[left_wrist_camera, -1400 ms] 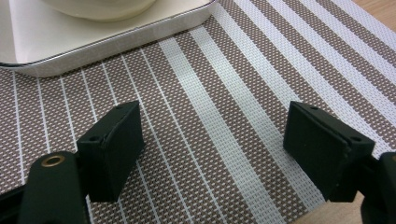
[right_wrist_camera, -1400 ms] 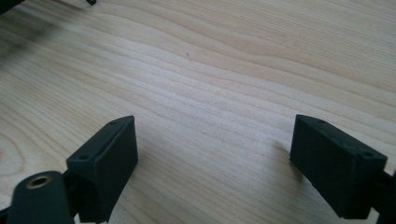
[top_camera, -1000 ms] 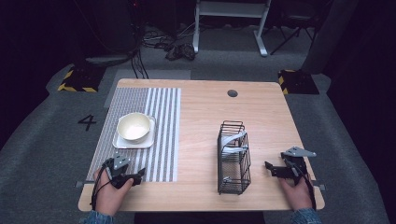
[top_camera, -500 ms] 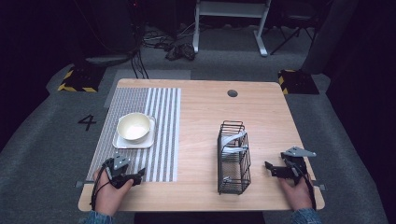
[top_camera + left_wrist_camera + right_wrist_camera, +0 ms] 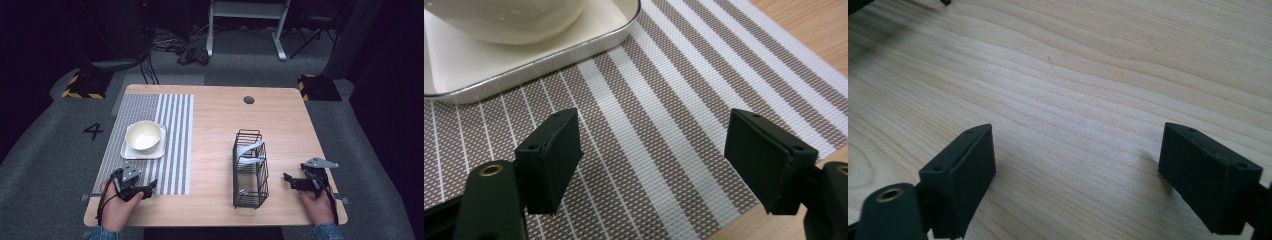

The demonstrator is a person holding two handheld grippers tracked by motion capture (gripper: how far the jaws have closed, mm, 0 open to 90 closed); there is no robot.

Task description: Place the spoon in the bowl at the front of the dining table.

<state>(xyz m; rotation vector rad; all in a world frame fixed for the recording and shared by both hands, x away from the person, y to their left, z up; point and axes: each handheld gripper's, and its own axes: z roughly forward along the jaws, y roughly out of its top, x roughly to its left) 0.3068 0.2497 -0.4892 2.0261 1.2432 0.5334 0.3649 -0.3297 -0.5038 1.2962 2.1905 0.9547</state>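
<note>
A cream bowl (image 5: 143, 135) sits on a white square plate (image 5: 129, 151) on the striped placemat (image 5: 170, 125) at the table's left. A black wire rack (image 5: 250, 167) holding grey-white pieces stands right of centre. My left gripper (image 5: 150, 189) rests open on the placemat's near edge, just short of the plate (image 5: 484, 75); nothing lies between its jaws. My right gripper (image 5: 287, 179) rests open on bare wood (image 5: 1073, 100) to the right of the rack, empty.
A dark round grommet hole (image 5: 248, 100) lies near the table's far edge. Bare wood runs between the placemat and the rack. The table's front edge is close behind both hands. Grey floor, cables and a desk frame lie beyond.
</note>
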